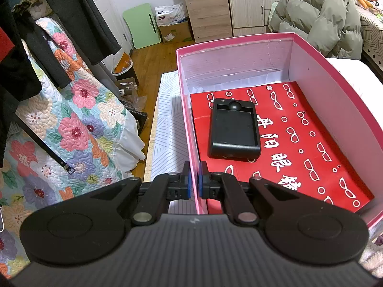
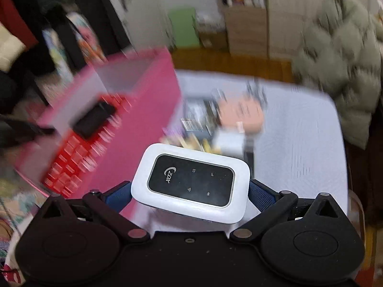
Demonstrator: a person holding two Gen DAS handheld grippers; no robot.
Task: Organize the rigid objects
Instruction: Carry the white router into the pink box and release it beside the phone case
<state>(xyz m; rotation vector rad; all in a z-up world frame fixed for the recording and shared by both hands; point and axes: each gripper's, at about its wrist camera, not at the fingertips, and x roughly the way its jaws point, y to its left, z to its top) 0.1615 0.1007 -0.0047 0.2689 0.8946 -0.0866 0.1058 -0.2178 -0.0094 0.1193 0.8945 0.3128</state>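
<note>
Now my right gripper (image 2: 190,191) clamps the white router (image 2: 191,183) across its long axis; the pink box (image 2: 153,91), seemingly up-left, is pinched by my left gripper (image 1: 194,179).

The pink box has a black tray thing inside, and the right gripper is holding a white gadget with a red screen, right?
Almost. The white gadget in the right gripper has a black screen, not red; the right wrist view shows it. The rest is right: the pink box has the black tray inside.
</note>
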